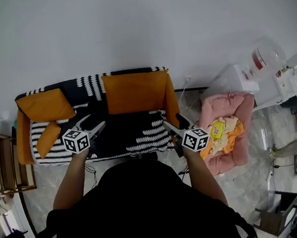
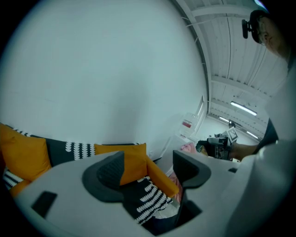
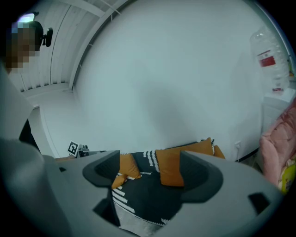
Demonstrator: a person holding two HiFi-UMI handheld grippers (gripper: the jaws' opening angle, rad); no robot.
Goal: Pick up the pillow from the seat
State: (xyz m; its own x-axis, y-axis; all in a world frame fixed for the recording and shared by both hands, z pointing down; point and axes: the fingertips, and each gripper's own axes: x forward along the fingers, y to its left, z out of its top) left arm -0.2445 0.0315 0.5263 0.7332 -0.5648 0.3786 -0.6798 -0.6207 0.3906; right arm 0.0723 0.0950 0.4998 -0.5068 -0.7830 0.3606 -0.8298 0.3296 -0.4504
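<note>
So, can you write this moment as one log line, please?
stage: pre-grasp | left claw: open, empty | right claw: open, empty | large orange pillow: on sofa, untouched

Left gripper (image 1: 96, 121) and right gripper (image 1: 172, 122) hover (jaws apart).

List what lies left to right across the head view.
Wooden rack → small orange pillow → left hand-held gripper → large orange cushion → right hand-held gripper → pink bed → water bottle.

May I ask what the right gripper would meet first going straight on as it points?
Probably the large orange pillow, framed between the right gripper's open jaws; depth is unclear, so the black seat may come first.
</note>
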